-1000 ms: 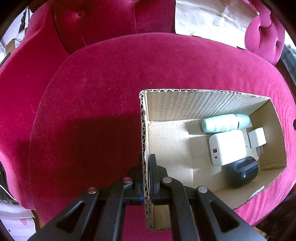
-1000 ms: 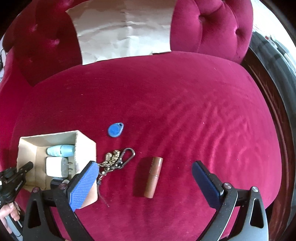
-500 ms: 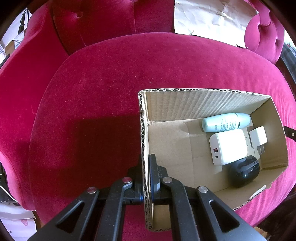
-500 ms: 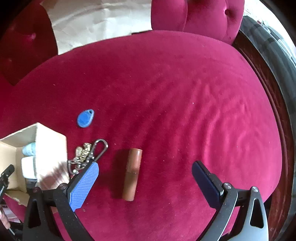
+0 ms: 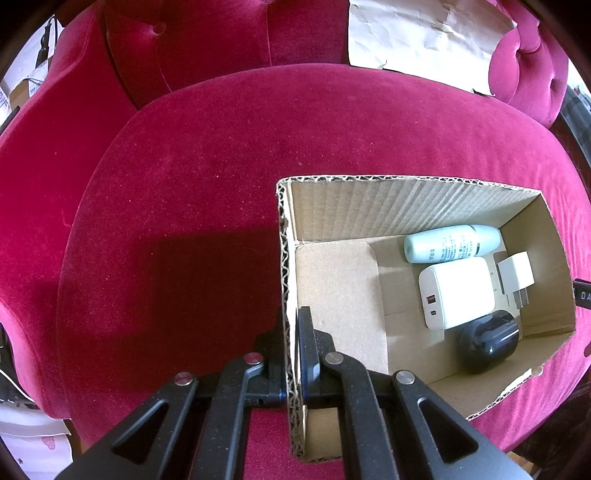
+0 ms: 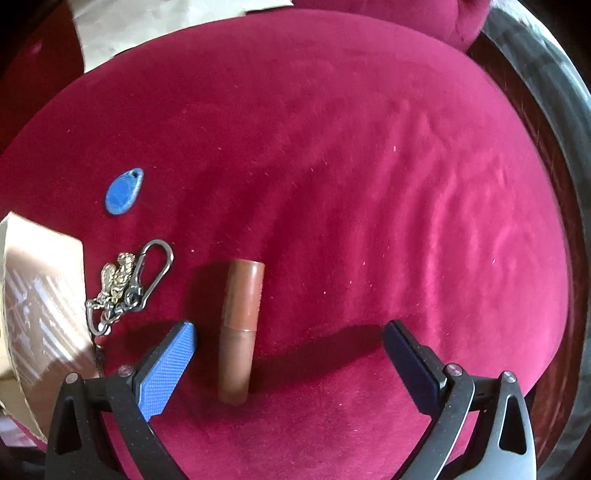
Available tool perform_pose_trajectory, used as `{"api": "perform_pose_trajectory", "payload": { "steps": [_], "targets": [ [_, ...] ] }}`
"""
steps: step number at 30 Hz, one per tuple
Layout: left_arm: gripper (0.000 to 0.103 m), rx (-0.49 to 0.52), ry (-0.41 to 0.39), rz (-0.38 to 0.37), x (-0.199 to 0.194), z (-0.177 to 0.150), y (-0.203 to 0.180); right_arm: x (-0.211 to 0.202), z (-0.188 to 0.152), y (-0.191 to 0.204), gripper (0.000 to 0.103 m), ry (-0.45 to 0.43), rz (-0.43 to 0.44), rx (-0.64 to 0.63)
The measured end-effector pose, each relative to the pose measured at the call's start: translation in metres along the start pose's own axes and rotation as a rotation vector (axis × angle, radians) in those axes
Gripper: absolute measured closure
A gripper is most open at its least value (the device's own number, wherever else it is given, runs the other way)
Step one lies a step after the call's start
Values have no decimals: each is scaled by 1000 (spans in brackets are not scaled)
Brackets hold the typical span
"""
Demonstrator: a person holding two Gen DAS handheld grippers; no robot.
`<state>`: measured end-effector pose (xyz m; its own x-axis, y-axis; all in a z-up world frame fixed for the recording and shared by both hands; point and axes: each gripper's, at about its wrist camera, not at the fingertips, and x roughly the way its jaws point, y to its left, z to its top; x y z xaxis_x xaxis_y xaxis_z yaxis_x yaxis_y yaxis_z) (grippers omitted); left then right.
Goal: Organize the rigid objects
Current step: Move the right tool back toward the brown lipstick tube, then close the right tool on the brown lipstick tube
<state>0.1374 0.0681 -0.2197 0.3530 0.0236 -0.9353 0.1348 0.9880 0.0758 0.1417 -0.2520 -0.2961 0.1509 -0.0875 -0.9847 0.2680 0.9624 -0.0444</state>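
Note:
My left gripper point(image 5: 293, 339) is shut on the left wall of an open cardboard box point(image 5: 286, 258) that rests on the red velvet seat. Inside the box lie a pale green bottle point(image 5: 452, 243), a white charger point(image 5: 456, 291), a small white plug adapter point(image 5: 515, 277) and a black rounded case point(image 5: 485, 341). My right gripper point(image 6: 290, 341) is open, low over the seat. A brown tube point(image 6: 242, 328) lies between its fingers, nearer the left blue pad point(image 6: 168, 365). A keychain with a carabiner point(image 6: 127, 284) and a blue key fob point(image 6: 123, 192) lie to the left.
The box's outer wall point(image 6: 40, 306) shows at the left edge of the right wrist view. Crumpled brown paper point(image 5: 424, 33) leans on the tufted backrest. The seat's dark rim point(image 6: 554, 110) curves along the right.
My right gripper has moved forward and down, so the brown tube now sits between its open fingers. The left gripper and box have stayed in place.

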Motion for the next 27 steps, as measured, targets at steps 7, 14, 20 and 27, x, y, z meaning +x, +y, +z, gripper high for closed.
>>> {"api": "perform_pose_trajectory", "payload": {
  "steps": [7,14,20,27],
  "targets": [
    [99,1,0,0,0,0,1,4,2,-8,0,4,28,29],
    [99,0,1,1,0,0,1,-12,0,-13,26,-20,34,38],
    [99,2,1,2,-1,0,1,-24,-2,-9,87,-65,10,-8],
    [99,3,1,3,-2,0,1,-25,-3,-11,86,-70,7,2]
  ]
}}
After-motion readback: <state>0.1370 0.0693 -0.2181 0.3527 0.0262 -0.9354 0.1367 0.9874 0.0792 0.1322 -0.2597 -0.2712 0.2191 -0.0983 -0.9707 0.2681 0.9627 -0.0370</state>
